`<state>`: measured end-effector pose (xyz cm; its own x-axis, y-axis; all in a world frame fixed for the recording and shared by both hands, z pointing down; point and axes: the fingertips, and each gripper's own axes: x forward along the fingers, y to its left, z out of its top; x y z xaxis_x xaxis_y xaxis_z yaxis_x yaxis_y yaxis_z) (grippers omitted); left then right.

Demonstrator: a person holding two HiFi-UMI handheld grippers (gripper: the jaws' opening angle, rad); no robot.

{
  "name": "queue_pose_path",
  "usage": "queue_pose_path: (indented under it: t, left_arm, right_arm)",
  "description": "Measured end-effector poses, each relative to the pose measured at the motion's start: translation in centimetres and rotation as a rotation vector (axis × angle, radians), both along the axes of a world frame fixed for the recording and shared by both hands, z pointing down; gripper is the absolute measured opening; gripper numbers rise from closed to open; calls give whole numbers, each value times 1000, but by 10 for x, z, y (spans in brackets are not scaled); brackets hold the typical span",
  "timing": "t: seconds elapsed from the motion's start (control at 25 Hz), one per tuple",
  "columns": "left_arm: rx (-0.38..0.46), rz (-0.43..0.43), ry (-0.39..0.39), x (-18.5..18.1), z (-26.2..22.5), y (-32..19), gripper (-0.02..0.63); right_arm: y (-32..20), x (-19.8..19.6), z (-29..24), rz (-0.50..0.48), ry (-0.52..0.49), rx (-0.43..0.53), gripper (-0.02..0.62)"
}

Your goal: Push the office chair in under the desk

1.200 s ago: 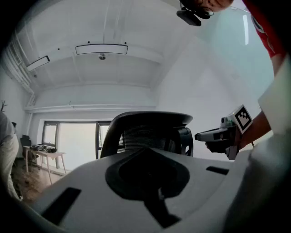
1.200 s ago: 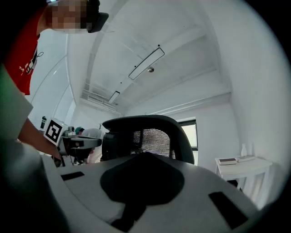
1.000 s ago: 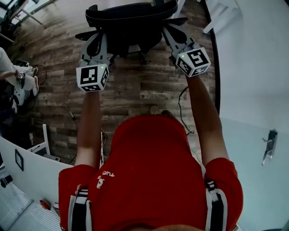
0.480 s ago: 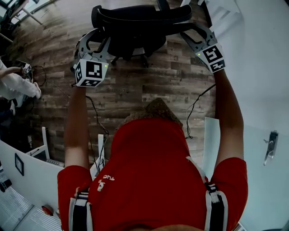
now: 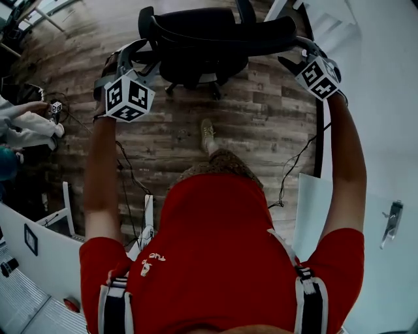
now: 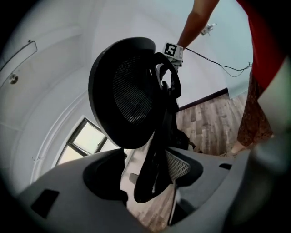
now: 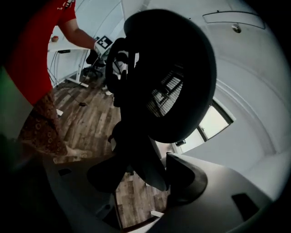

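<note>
Head view: the black mesh-backed office chair (image 5: 209,36) stands on the wood-plank floor (image 5: 261,124) at the top of the picture, its back towards the person. The white frame (image 5: 326,19) just beyond it looks like the desk, though I cannot tell how far under it the seat sits.

The left gripper (image 5: 136,57) and the right gripper (image 5: 292,53) flank the backrest's two sides, probably so a push would run straight. Both pairs of jaws have just been opening and now stand wide. The gripper views show the backrest's rim between them, with the pads not pressing on it.

Black cables (image 5: 290,169) trail over the floor near the person's shoe (image 5: 208,134), behind the chair. Another person's pale sleeve (image 5: 26,121) is well apart at the left.
</note>
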<state>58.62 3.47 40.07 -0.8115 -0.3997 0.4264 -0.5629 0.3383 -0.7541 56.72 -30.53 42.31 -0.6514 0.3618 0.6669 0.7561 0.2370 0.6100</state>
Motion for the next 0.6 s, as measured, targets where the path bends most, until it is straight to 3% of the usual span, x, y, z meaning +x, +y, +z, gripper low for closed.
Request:
queue_pose_path:
  t: [0.36, 0.6]
  left_arm:
    - [-233, 55, 201, -13, 45, -2, 261]
    - [-303, 64, 268, -28, 70, -11, 258]
  right_arm:
    - [-4, -20, 25, -52, 98, 128, 268]
    - [0, -32, 45, -105, 162, 214, 268]
